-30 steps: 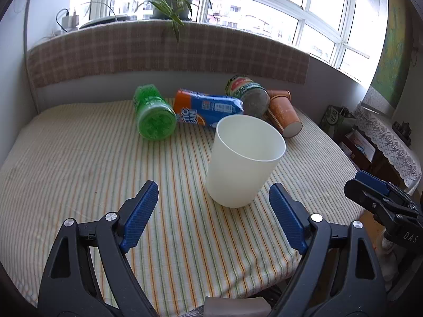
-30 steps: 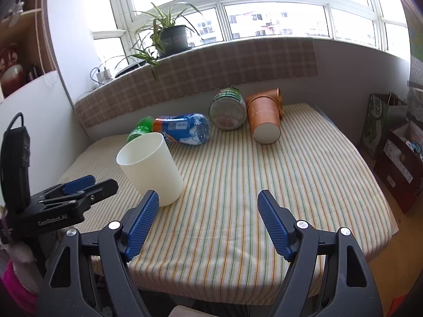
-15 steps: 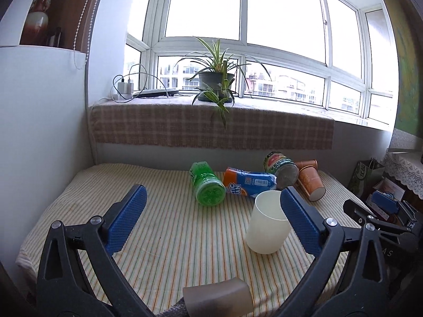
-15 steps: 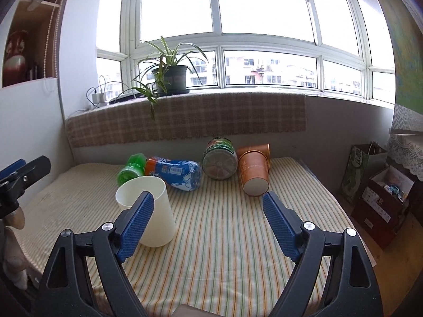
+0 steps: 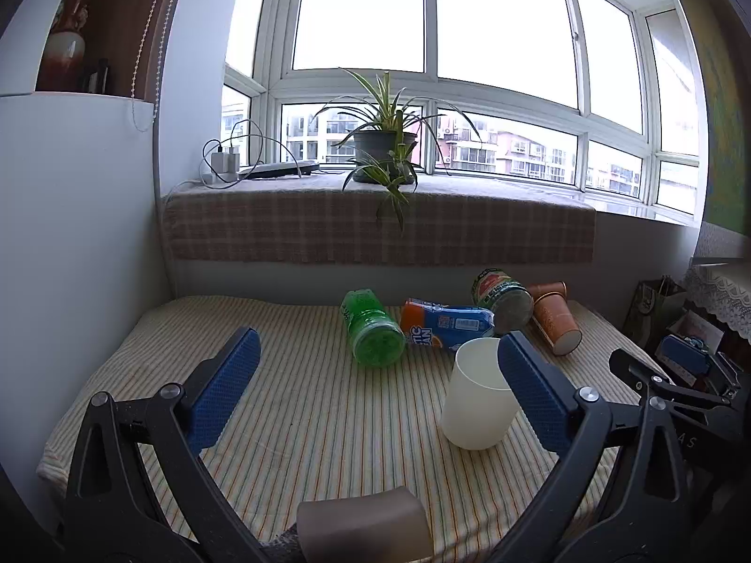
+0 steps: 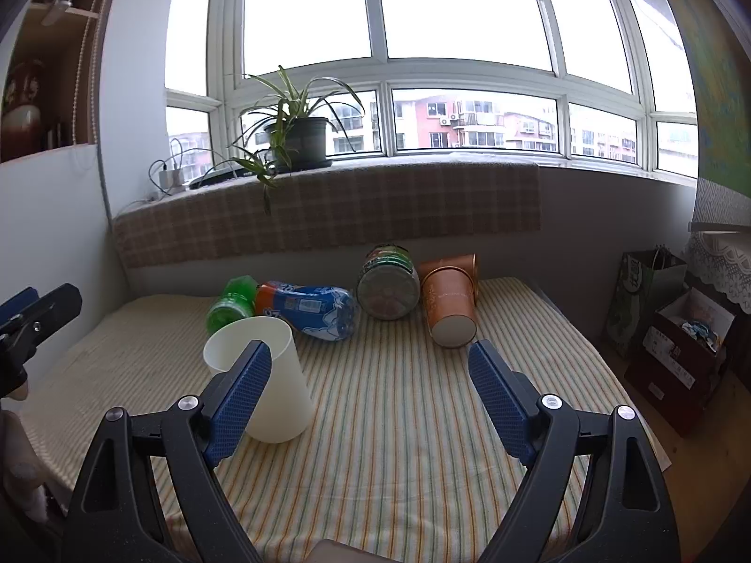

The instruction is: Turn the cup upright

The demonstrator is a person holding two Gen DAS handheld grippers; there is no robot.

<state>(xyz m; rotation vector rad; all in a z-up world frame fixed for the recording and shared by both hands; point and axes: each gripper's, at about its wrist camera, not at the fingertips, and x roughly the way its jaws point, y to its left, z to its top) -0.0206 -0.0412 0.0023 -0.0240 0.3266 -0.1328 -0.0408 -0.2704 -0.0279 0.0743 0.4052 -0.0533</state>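
Observation:
A white plastic cup [image 5: 476, 396] stands upright on the striped tabletop, mouth up; it also shows in the right wrist view [image 6: 265, 366]. My left gripper [image 5: 375, 382] is open and empty, held back from the table, with the cup just behind its right finger. My right gripper [image 6: 368, 394] is open and empty, with the cup behind its left finger. Neither gripper touches the cup. Each gripper shows at the edge of the other's view.
Behind the cup lie a green bottle [image 5: 373, 328], an orange-blue bottle [image 5: 446, 326], a green can [image 5: 504, 293] and stacked orange paper cups [image 5: 556, 321], all on their sides. A potted plant [image 5: 385, 150] sits on the windowsill. Bags and boxes [image 6: 676, 328] stand on the floor at right.
Both grippers have pulled back and tilted up from the table. The cup looks smaller and stays upright where it stood. Both jaws remain open.

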